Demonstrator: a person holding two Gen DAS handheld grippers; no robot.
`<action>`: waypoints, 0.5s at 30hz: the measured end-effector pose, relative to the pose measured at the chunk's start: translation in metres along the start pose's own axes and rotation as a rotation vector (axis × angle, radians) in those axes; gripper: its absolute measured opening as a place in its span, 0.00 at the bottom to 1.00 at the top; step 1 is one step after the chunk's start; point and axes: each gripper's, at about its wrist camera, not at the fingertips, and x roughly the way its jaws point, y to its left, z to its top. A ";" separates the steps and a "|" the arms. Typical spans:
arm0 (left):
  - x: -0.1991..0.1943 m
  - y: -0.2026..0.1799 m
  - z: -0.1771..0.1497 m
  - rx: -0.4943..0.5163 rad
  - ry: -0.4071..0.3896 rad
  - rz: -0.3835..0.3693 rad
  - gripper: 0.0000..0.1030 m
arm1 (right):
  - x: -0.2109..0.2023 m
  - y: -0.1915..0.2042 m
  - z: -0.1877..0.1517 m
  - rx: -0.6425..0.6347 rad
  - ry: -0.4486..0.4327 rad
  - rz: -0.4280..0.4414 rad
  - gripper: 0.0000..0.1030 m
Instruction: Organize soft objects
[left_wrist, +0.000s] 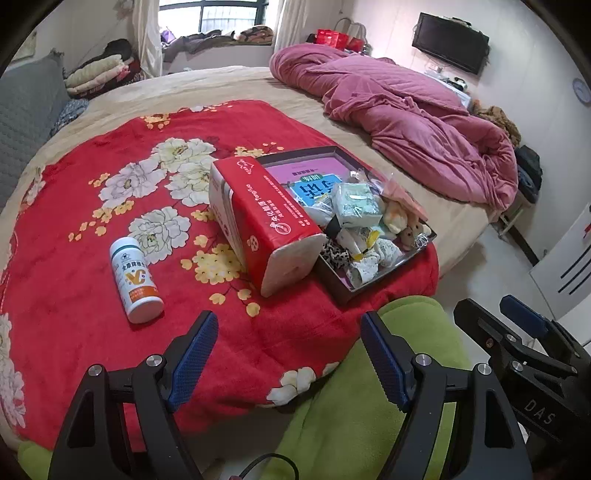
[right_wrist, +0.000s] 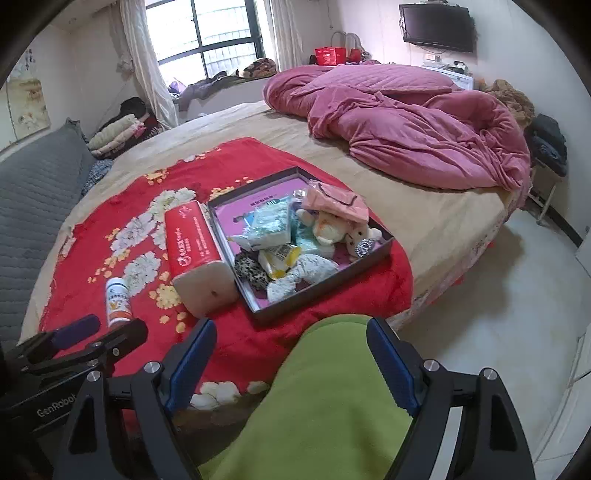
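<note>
1. Grey quilted headboard (right_wrist: 35, 210) lines the bed's far left edge; folded clothes stack (right_wrist: 118, 133) sits past it near the curtain.
2. Red fleece blanket (left_wrist: 74, 295) with white and yellow flowers covers the near part of the bed, fuzzy pile, lots of open flat room on its left half.
3. White cylindrical supplement bottle (left_wrist: 135, 278) lies on its side on the blanket, apart from everything else.
4. Left tongs (left_wrist: 286, 354) open, nothing between the blue textured pads, above the blanket's near edge.
5. Red plastic-wrapped tissue pack (left_wrist: 266, 221), rectangular, lies tilted with one side against the tray's left wall.
6. Shallow dark rectangular tray (right_wrist: 384, 251) on the blanket near its right edge; holds a purple book, pale green tissue packets, leopard-print fabric piece, white lacy cloth, small plush toys (right_wrist: 332, 230), pink pouch.
7. Green fleece cloth (right_wrist: 325, 398) covers something at the bed's near edge, below the tray.
8. Right tongs (right_wrist: 291, 354) open, straddling the green cloth; contact unclear.
9. Crumpled pink quilted duvet (right_wrist: 406, 125) at far right; bare beige sheet between it and the tray, pale floor beyond the bed's edge.
</note>
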 end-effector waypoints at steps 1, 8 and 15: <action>0.001 -0.002 0.000 0.002 0.004 0.001 0.78 | 0.000 -0.001 -0.001 0.000 0.002 -0.005 0.80; 0.003 -0.009 -0.003 0.017 0.010 0.005 0.78 | 0.007 -0.009 -0.007 0.024 0.030 -0.021 0.80; 0.006 -0.010 -0.005 0.017 0.019 0.019 0.78 | 0.009 -0.011 -0.008 0.023 0.039 -0.023 0.80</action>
